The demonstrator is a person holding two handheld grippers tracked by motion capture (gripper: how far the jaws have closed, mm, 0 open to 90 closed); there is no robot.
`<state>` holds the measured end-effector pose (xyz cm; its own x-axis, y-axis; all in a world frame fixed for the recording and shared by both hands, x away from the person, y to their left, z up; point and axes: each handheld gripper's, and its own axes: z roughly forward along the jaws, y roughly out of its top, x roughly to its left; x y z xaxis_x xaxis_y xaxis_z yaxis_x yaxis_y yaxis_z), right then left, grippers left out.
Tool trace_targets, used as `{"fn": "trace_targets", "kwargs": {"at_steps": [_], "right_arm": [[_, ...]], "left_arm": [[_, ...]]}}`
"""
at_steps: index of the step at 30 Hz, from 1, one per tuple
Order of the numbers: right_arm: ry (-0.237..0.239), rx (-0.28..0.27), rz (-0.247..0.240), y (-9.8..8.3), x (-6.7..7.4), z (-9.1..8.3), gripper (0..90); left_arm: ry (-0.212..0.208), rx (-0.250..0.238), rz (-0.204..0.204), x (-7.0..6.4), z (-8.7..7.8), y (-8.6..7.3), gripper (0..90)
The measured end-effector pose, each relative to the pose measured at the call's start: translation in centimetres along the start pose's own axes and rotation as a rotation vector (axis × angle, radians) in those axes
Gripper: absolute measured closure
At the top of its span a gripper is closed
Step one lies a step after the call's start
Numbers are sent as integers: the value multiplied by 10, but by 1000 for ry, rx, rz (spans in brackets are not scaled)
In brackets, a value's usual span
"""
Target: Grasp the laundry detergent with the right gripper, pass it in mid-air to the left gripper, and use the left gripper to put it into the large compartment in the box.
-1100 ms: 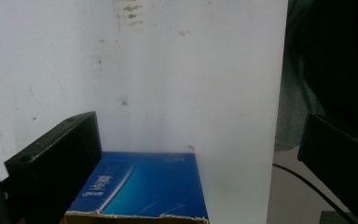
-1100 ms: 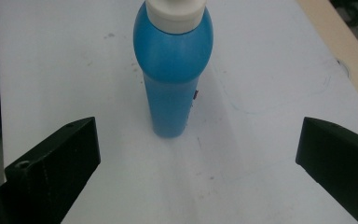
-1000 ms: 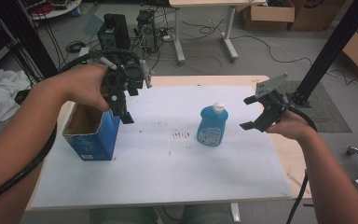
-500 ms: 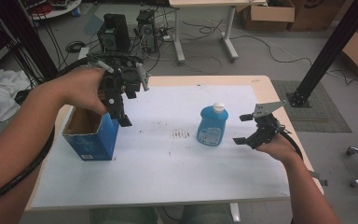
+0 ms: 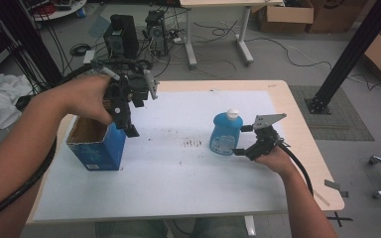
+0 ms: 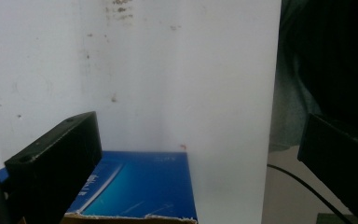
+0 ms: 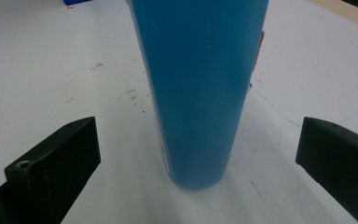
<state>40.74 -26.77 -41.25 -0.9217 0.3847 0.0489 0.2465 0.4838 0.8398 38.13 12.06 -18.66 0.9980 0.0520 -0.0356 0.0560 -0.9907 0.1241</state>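
A blue bottle [image 5: 224, 133] with a white cap stands upright near the middle of the white table top. My right gripper [image 5: 242, 141] is low at the bottle's right side, open, its jaws just short of the bottle. Seen from the right gripper view, the bottle [image 7: 200, 88] stands between and a little beyond the two spread jaws. An open blue box [image 5: 96, 144] stands at the table's left. My left gripper [image 5: 127, 121] hangs open above the box's right edge, pointing down. The box's blue side and torn rim [image 6: 140, 186] lie below it in the left gripper view.
The white sheet [image 5: 178, 183] on the wooden table carries small dark specks [image 5: 193, 144] between box and bottle. Computer towers [image 5: 124, 29], cables and another desk stand on the floor beyond the far edge. A black post [image 5: 349, 54] rises at the right.
My right gripper has dropped from above the table's right side and moved left, down beside the bottle. The left gripper has stayed above the box.
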Motion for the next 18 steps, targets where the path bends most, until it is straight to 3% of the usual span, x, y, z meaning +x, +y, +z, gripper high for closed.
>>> {"fn": "trace_targets", "kwargs": {"at_steps": [18], "right_arm": [[-8, -82, -3, -4, -1, 25, 0]], "left_arm": [[12, 5, -8, -3, -3, -2, 1]]}}
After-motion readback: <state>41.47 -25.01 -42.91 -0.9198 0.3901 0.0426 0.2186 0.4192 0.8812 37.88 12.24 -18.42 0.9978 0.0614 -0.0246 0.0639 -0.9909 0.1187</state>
